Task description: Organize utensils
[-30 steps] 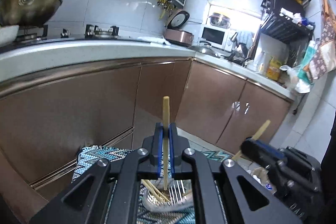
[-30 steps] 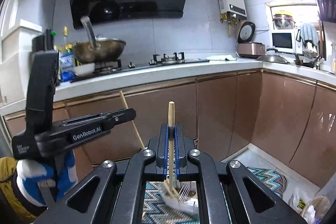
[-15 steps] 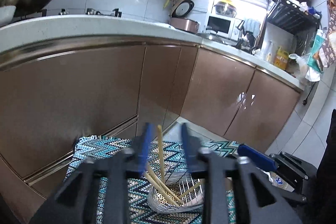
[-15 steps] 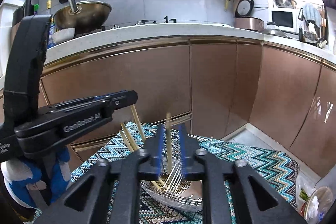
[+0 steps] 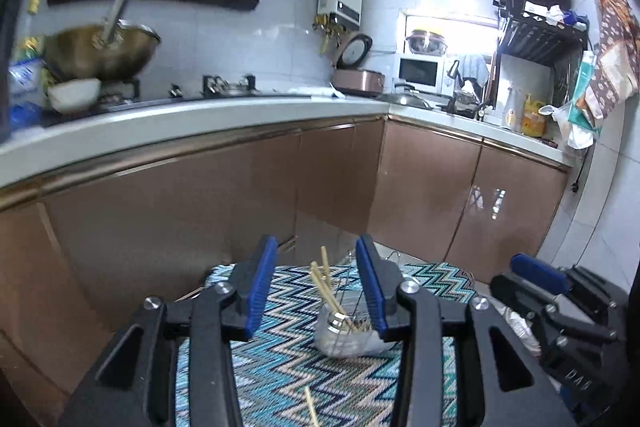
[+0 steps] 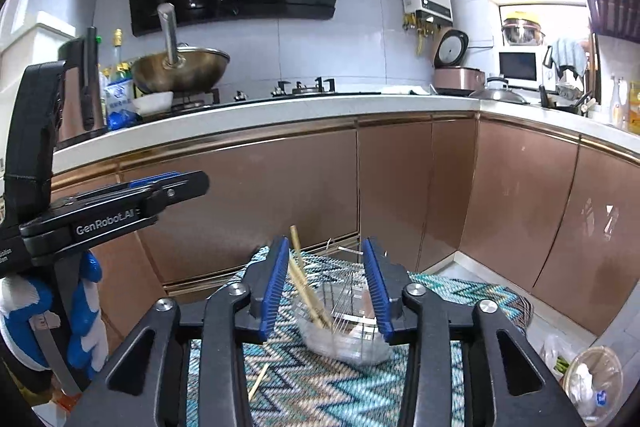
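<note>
- The chopsticks [image 5: 325,281] [image 6: 304,283] are standing bunched and leaning left in a wire basket [image 5: 348,335] [image 6: 344,331], thick ends up. The basket itself is blurred in both views.
- One stray chopstick [image 5: 310,407] [image 6: 258,383] lies flat on the mat [image 5: 280,367] [image 6: 320,395], near side of the basket and apart from it.
- Basket sits on that blue zigzag mat, which covers a low surface in front of the brown cabinets [image 5: 240,207] [image 6: 280,187].
- Left tongs [image 5: 316,291] are spread wide with nothing between the blue pads; the basket shows through the gap, further away.
- Right tongs [image 6: 326,291] are spread apart too and empty, same framing of the basket.
- From the right wrist view the left tongs [image 6: 176,187] show at the far left, held by a hand in a blue and white glove [image 6: 44,319].
- From the left wrist view the right tongs [image 5: 536,275] poke in at the lower right.
- Up on the counter [image 5: 200,119] [image 6: 280,115]: a wok [image 5: 102,51] [image 6: 180,69] on the stove, and a rice cooker [image 5: 358,77] [image 6: 456,75] further right.
</note>
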Action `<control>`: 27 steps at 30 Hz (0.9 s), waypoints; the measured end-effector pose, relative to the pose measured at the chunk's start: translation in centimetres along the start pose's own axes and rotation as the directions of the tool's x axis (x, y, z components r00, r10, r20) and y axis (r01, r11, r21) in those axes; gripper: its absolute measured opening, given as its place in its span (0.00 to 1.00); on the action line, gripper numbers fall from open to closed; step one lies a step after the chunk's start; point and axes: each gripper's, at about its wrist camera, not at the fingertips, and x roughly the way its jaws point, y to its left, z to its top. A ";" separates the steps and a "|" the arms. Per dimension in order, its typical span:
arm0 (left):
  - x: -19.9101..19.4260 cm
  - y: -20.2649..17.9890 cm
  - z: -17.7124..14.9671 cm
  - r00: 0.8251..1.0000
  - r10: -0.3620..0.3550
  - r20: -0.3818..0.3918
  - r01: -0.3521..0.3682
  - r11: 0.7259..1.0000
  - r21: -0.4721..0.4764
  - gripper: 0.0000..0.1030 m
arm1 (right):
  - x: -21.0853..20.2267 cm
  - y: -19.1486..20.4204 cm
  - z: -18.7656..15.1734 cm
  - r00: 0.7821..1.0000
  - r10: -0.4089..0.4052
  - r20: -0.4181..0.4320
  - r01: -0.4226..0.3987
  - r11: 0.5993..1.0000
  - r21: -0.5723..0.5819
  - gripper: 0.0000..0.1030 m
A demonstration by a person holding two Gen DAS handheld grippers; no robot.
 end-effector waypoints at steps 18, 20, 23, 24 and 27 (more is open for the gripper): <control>-15.7 -0.8 -5.6 0.987 0.120 0.105 -0.124 0.992 0.038 0.56 | -13.9 5.7 -4.7 0.998 -0.017 0.057 0.017 1.000 -0.004 0.53; -16.7 -0.4 -6.0 0.985 0.131 0.110 -0.136 0.990 0.032 0.57 | -14.9 6.1 -5.1 0.998 -0.016 0.063 0.017 1.000 -0.003 0.56; -17.9 0.0 -6.4 0.981 0.147 0.123 -0.151 0.988 0.026 0.57 | -16.4 6.5 -5.7 0.997 -0.017 0.077 0.016 1.000 0.005 0.57; -18.5 0.2 -6.6 0.980 0.153 0.131 -0.157 0.987 0.019 0.57 | -16.5 6.6 -5.8 0.997 -0.016 0.079 0.015 1.000 0.007 0.58; -19.7 0.5 -7.0 0.974 0.165 0.153 -0.168 0.986 0.004 0.57 | -17.3 7.2 -6.1 0.996 -0.017 0.086 0.017 1.000 0.007 0.63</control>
